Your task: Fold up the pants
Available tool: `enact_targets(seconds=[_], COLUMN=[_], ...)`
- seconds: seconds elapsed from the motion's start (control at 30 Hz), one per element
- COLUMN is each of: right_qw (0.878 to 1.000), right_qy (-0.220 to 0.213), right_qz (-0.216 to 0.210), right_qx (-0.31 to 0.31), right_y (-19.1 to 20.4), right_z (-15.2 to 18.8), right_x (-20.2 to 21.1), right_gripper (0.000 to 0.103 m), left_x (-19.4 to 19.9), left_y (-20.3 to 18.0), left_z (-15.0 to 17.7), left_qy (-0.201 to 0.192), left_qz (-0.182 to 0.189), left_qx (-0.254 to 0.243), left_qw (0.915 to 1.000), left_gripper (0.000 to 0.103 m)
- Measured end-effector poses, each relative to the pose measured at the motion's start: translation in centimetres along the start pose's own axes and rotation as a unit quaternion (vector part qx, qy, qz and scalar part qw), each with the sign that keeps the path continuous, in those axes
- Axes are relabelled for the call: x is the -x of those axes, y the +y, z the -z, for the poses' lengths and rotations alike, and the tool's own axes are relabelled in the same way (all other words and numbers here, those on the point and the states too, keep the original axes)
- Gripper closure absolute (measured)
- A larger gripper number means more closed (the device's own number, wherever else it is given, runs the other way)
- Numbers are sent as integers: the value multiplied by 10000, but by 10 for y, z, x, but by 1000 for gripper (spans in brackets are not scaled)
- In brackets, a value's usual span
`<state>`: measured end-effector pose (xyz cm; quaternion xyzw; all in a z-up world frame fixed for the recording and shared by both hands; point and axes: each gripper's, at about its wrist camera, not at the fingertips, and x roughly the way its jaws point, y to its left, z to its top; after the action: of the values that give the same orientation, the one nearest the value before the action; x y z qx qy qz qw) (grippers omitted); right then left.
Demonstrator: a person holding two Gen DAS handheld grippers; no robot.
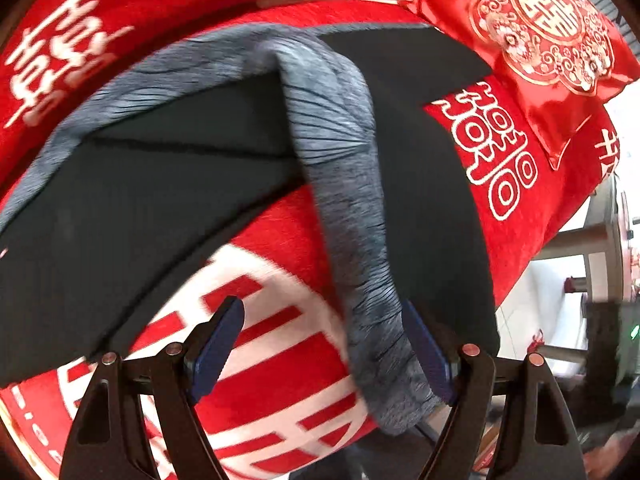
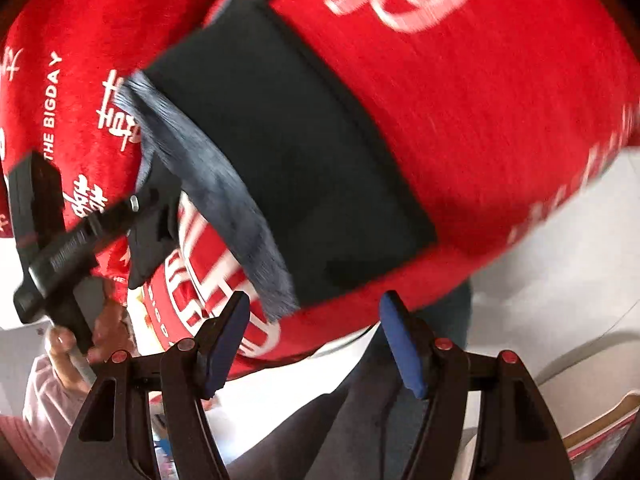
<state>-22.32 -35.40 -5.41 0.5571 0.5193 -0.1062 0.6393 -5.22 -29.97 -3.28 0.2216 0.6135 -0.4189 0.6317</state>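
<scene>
Blue-padded left tongs [image 1: 324, 344] sit nearest, spread wide, with the pants' grey lining [image 1: 352, 216] running between the pads; the right pad looks to touch it, but nothing is pinched. Dark pants [image 1: 168, 208] lie on a red blanket [image 1: 280, 360] printed with white characters, on what seems a bed. One part slants off to the left, another runs along the right toward the near edge, and the grey inside shows along the edges and in a twisted strip down the middle. A red cushion [image 1: 540, 40] lies far right. From the other wrist, the right tongs [image 2: 316, 340] hang spread and empty just off the blanket's near edge, close to the pants' end. By my reading, folding is at an early stage: the garment is loosely doubled, not squared, and neat folds remain to be made.
</scene>
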Motion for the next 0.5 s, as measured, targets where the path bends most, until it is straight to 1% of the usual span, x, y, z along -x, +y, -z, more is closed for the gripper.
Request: enact_targets(seconds=[0.1, 0.17, 0.2, 0.23, 0.27, 0.3, 0.33, 0.37, 0.4, 0.43, 0.5], right_qw=[9984, 9972, 9968, 9958, 9942, 9936, 9936, 9943, 9950, 9953, 9954], right_qy=[-85, -144, -135, -110, -71, -31, 26, 105, 104, 30, -158], right_qz=[-550, -729, -782, -910, -1064, -1118, -1118, -1053, -992, -966, -883], right_qx=[-125, -49, -47, -77, -126, -155, -148, -115, -82, 3, 339], right_y=[-6, -3, -2, -2, 0, 1, 4, 8, 12, 18, 34], right_z=[7, 7, 6, 6, 6, 7, 6, 4, 3, 1, -8], right_x=[-10, -17, -21, -26, -31, -35, -38, -41, -39, -32, -7], right_gripper=[33, 33, 35, 41, 47, 63, 94, 96, 96, 96, 96], left_x=[-10, -13, -16, -19, -19, -22, -28, -29, -27, -22, -5], left_y=[-9, -4, -6, -6, -5, -5, -5, -5, -7, -10, -16], left_z=[-7, -7, -7, -8, -5, -3, -4, -4, -6, -9, -13], left_qy=[10, 48, 68, 73, 53, 72, 222, 246, 199, 152, -30], left_qz=[37, 52, 69, 88, 115, 205, 321, 333, 356, 449, 547], left_qx=[-33, -49, -57, -56, -43, -24, 9, 38, 56, 72, 65], left_qw=[10000, 10000, 9999, 9999, 9999, 9998, 9992, 9991, 9992, 9989, 9985], left_gripper=[21, 21, 21, 22, 35, 63, 75, 81, 94, 97, 97])
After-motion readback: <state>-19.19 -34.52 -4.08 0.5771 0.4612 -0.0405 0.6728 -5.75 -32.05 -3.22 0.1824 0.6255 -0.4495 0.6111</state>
